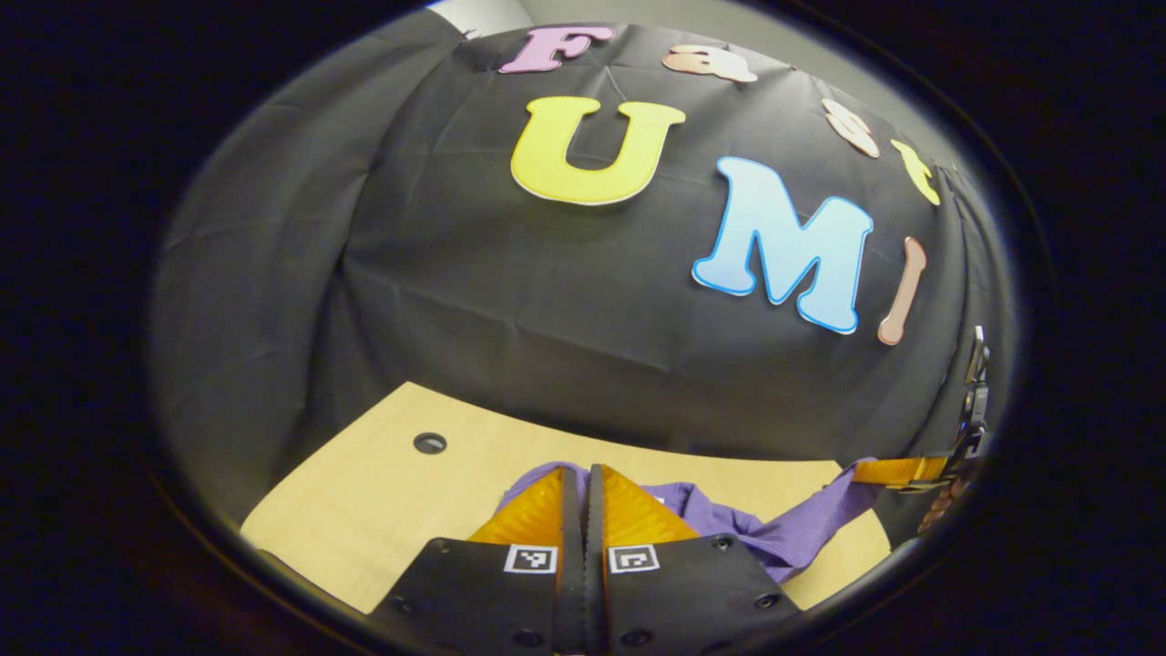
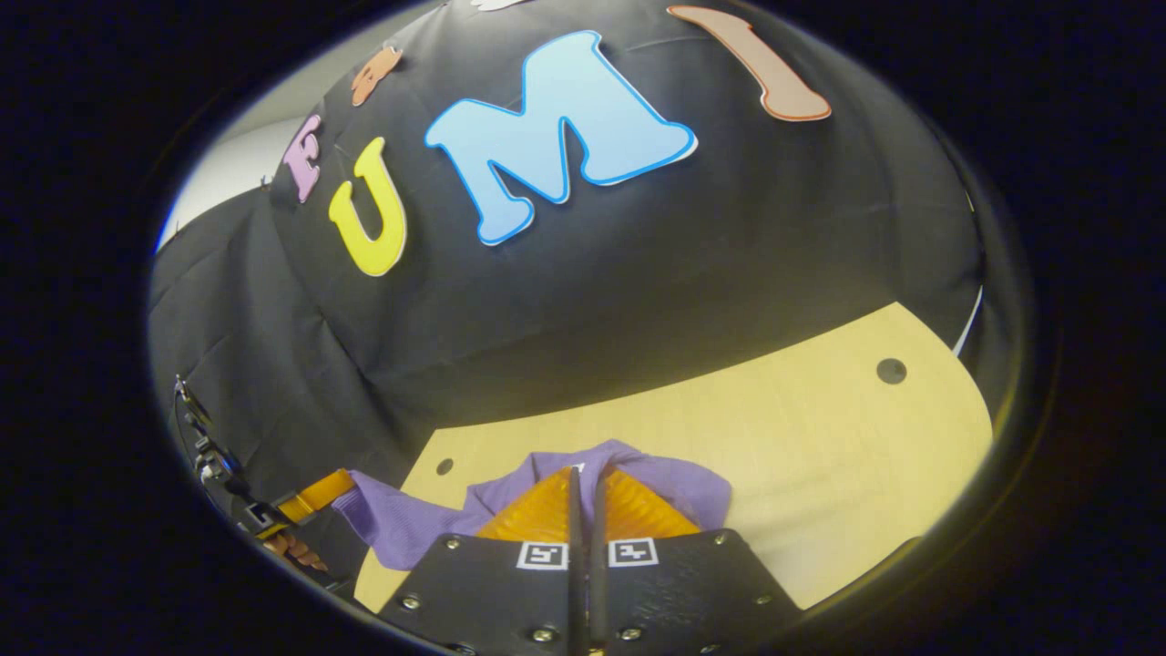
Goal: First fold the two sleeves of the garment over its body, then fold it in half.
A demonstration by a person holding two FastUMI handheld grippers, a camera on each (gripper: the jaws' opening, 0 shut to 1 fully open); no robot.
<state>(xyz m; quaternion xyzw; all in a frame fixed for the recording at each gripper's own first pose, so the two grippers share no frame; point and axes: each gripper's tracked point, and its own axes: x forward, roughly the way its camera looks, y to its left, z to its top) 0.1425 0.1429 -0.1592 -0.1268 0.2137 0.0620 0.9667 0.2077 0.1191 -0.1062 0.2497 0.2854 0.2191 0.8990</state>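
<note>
The purple garment [image 1: 783, 528] hangs stretched between both grippers above the pale wooden table [image 1: 383, 510]. In the left gripper view, my left gripper [image 1: 582, 472] is shut, with a fold of the cloth caught at its tips. Farther right, the right gripper [image 1: 906, 471] pinches another corner of the fabric. In the right gripper view, my right gripper [image 2: 588, 472] is shut on the garment [image 2: 665, 487], which bunches around its tips. The left gripper [image 2: 319, 497] shows at the lower left, holding the cloth's other end, with a hand behind it.
The table [image 2: 820, 437] has small round holes [image 2: 891, 371] in its top, one near the far right corner. Another hole [image 1: 429, 443] lies at its far left. The booth's black cloth wall rises right behind the table's far edge.
</note>
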